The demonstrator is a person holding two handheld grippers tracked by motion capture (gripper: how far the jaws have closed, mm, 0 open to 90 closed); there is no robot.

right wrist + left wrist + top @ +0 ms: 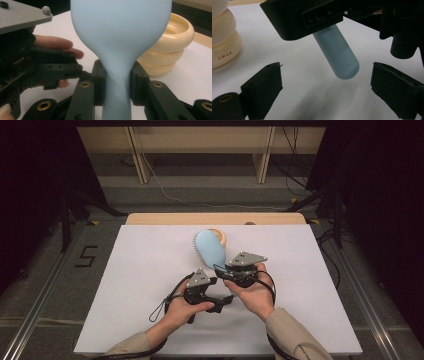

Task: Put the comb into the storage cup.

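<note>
Two grippers work here: our right gripper pinches the neck of the light blue hairbrush above the white table, beside a cream ringed holder. Our left gripper stands spread around the handle end. We judge the brush stiff, light and smooth, so the handle is best.

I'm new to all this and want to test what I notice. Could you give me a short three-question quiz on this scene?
1. True or false: the right gripper is clamped on the handle of the pale blue plastic hairbrush.
2. Which best describes the left gripper? A open, brush handle tip between its jaws but untouched; B shut on the handle; C holding the stand.
3. What stands just behind the brush head?

Key: 1 true. 2 A. 3 The cream ribbed round stand.
</note>
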